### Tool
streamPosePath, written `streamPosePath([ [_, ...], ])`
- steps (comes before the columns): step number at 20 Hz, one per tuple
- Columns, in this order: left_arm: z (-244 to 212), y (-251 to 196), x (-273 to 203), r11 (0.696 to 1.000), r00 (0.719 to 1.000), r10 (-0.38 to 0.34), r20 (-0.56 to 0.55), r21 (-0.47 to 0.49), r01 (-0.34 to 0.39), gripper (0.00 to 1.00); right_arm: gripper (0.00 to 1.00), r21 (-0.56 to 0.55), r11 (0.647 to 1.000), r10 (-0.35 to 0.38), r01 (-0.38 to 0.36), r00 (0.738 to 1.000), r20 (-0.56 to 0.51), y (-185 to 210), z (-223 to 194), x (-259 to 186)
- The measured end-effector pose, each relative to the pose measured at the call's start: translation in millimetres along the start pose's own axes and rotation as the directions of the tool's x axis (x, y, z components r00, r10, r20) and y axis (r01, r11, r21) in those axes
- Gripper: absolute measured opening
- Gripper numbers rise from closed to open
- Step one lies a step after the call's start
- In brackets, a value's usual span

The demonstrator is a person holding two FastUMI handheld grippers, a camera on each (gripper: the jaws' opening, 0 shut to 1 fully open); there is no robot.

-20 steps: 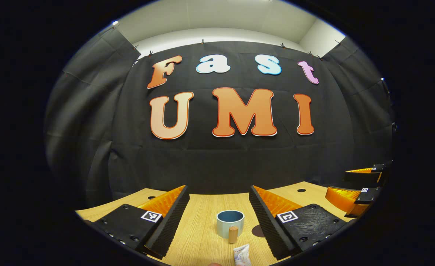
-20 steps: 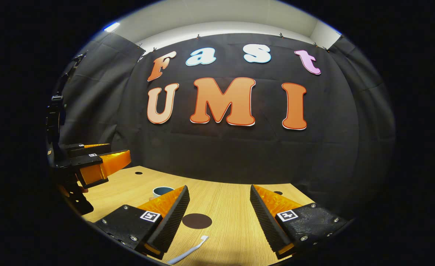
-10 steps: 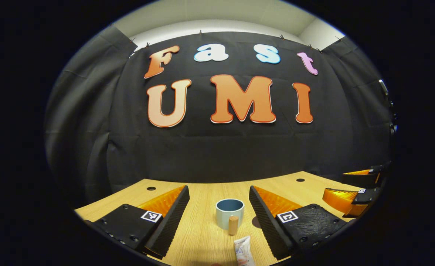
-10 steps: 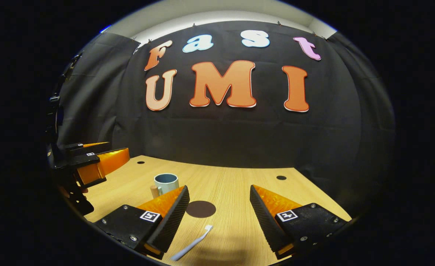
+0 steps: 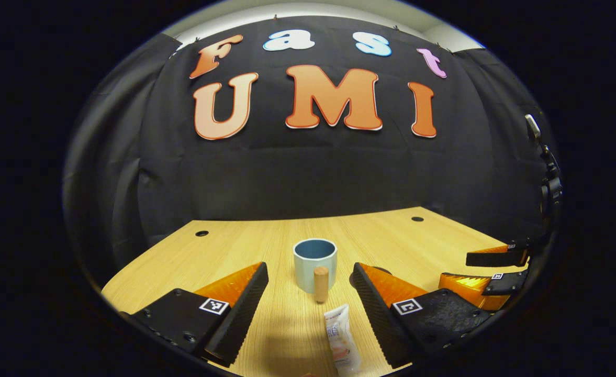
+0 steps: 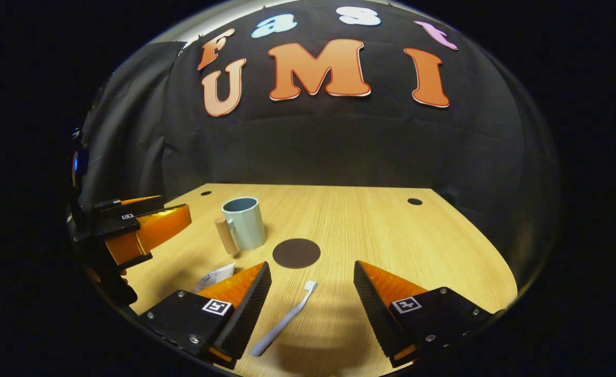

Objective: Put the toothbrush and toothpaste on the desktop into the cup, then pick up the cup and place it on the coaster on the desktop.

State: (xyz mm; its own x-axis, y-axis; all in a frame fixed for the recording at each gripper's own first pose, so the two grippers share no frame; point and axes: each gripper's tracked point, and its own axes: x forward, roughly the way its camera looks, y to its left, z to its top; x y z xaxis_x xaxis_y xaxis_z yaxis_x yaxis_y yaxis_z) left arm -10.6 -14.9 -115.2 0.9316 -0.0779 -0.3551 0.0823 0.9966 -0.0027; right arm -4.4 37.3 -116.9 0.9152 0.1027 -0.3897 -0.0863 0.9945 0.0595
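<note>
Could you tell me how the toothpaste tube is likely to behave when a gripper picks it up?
The toothpaste tube looks like a small soft tube, lying flat, so it probably squashes and bends between the fingers. Its glossy skin may be slippery. It seems light, so it could slide on the wooden desktop if nudged.

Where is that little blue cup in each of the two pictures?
Left gripper view: cup stands at centre, between the open fingers, beyond the toothpaste.
Right gripper view: cup stands left of centre, left of the coaster.
Shared landmark: the cup's wooden handle.
</note>
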Motion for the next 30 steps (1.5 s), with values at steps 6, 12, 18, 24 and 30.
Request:
streamPosePath([
  [6, -48.4, -5.7, 11.3, 1.000, 0.987, -0.023, -0.156, -0.011, 0.021, 0.97, 0.86, 0.024, 1.000, 0.019, -0.015, 0.986, -0.164, 11.2, -43.4, 14.5],
  [12, -81.6, -7.7, 15.9, 0.999, 0.962, -0.038, -0.271, -0.036, 0.029, 0.97, 0.73, 0.027, 0.999, 0.041, -0.034, 0.955, -0.294, 28.1, -66.6, 18.1],
  [18, -98.9, -8.2, 18.6, 0.998, 0.945, -0.043, -0.323, -0.049, 0.029, 0.97, 0.44, 0.036, 0.999, 0.008, 0.005, 0.939, -0.344, 30.6, -73.2, 23.7],
  [24, -102.2, -9.7, 20.7, 0.998, 0.937, -0.047, -0.347, -0.056, 0.030, 0.97, 0.09, 0.085, 0.996, 0.065, -0.036, 0.927, -0.371, 40.8, -68.7, 19.8],
  [30, -113.2, -15.7, 23.3, 0.996, 0.919, -0.067, -0.390, -0.081, 0.038, 0.97, 0.04, 0.126, 0.990, 0.103, -0.062, 0.930, -0.354, 41.4, -65.0, 22.2],
])
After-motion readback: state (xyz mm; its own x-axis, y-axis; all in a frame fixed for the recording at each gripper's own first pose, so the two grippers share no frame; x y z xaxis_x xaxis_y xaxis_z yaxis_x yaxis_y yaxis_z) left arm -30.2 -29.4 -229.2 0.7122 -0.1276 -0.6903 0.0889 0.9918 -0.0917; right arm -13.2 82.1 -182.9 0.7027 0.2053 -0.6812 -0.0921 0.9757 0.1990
